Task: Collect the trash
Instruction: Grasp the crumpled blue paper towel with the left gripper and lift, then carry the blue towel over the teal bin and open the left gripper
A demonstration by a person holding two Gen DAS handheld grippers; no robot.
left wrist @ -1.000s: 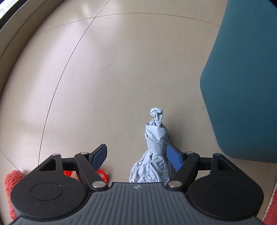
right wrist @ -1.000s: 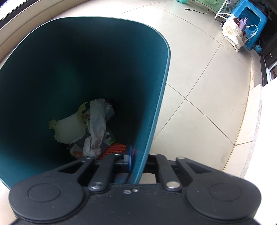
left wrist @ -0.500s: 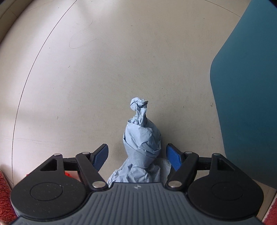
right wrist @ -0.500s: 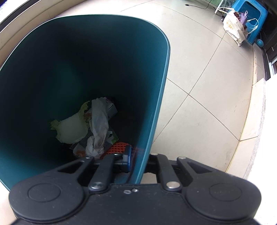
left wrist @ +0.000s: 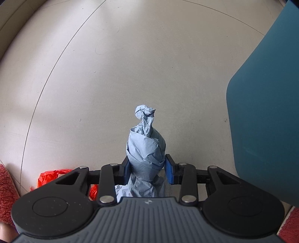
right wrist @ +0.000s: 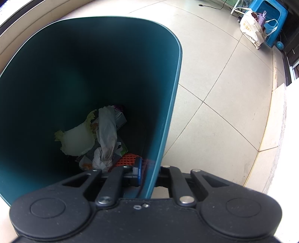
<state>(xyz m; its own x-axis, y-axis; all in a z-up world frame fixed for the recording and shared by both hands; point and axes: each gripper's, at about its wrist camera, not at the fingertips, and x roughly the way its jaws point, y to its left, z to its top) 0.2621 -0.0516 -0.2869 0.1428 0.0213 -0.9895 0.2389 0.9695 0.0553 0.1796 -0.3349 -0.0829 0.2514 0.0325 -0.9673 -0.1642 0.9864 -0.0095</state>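
Note:
A twisted wad of blue paper (left wrist: 145,145) lies on the pale tiled floor in the left wrist view. My left gripper (left wrist: 147,166) points straight down over it. Its jaws are closing, and both blue pads touch the wad's sides. The teal trash bin (left wrist: 265,112) stands just to the right of it. In the right wrist view my right gripper (right wrist: 148,168) is shut on the bin's near wall (right wrist: 175,74), one pad inside and the other finger outside. At the bin's bottom lies trash (right wrist: 104,134): white plastic, a pale leaf and an orange mesh.
A red plastic scrap (left wrist: 48,177) lies on the floor left of the left gripper, beside a red fuzzy mat (left wrist: 7,183). Far off stand a white bag (right wrist: 252,30) and a blue stool (right wrist: 274,16). A raised pale ledge (right wrist: 276,130) runs along the right.
The left gripper shifted until the blue wad sat between its fingers, then its jaws drew in from wide apart to the wad's sides. The right gripper and bin stayed put.

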